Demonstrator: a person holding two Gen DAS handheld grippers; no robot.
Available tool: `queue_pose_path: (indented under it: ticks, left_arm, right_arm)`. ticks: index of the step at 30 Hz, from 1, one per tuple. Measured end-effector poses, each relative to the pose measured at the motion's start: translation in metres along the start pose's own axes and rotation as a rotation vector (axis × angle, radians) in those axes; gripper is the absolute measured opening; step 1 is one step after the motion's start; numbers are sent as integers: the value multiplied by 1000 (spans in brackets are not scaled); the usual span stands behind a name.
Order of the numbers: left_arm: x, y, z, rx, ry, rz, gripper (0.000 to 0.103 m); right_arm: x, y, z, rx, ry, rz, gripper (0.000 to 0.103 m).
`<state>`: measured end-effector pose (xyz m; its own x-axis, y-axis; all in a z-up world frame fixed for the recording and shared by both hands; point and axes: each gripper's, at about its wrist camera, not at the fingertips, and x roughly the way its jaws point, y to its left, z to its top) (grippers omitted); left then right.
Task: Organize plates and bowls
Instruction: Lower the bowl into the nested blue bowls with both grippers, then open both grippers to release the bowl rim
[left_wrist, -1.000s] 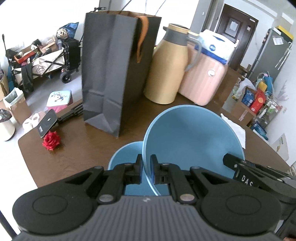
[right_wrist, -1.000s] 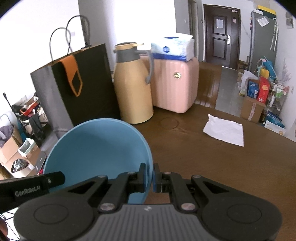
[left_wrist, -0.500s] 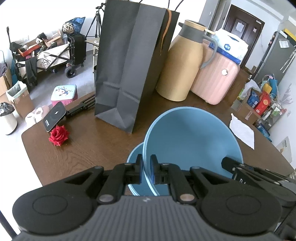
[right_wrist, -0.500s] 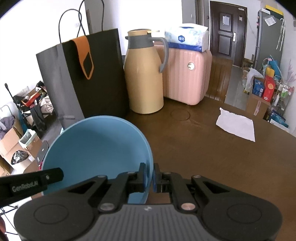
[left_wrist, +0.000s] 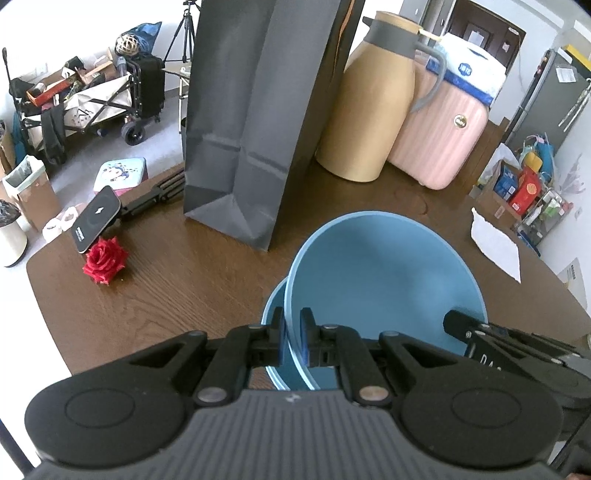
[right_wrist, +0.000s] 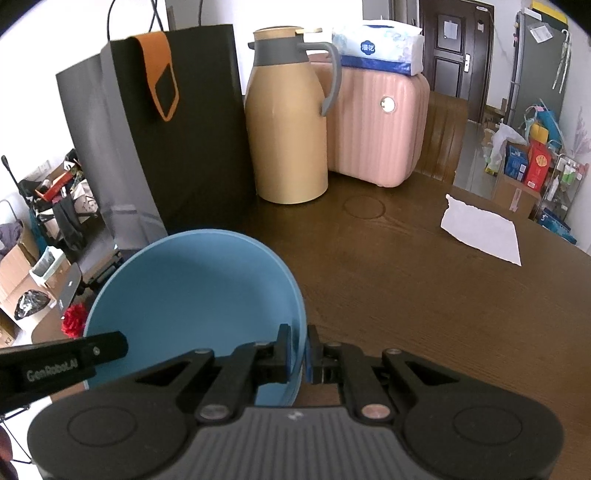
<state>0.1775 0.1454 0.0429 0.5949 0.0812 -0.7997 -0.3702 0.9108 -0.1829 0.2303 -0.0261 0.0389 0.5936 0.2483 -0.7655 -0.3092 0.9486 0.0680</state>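
Bowl rim (left_wrist: 291, 332) between both hand-held grippers' fingers

Both the left gripper (left_wrist: 292, 334) and the right gripper (right_wrist: 298, 352) have their fingers pinched nearly together, pointing forward.

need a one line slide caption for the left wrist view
Left gripper and right gripper pinch opposite rims of a blue bowl above a second bowl on the table.
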Motion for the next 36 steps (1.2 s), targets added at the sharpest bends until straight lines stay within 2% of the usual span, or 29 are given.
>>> queue_pose_path:
  ticks: [18,25,27,29,31,35,36]
  left_arm:
    - [33,7,-11,28,18,8,8]
    - [34,5,-14,49,-2,11,11]
    - [34,5,-14,56,-5,7,13]
    - [33,5,-14,62,-9,-2,29]
    - [32,6,-13,60,-19,-9,39]
    - [26,9,-11,56,-43,-13,44]
    - [25,10,-11,53,-49,-15,46]
  right_arm:
    - [32,9,-15,-53,20,-36,7]
    - [36,9,-16,-53,20,-39,8]
    - [37,9,-17,-54,21,-41,8]
    - [36,8,-17,-51,19,-33,10]
    - [33,8,-17,-46,12,-32,11]
    - [26,6,-18,-50,-12,-26,15]
    - [23,5,-19,-50,-19,-25,20]
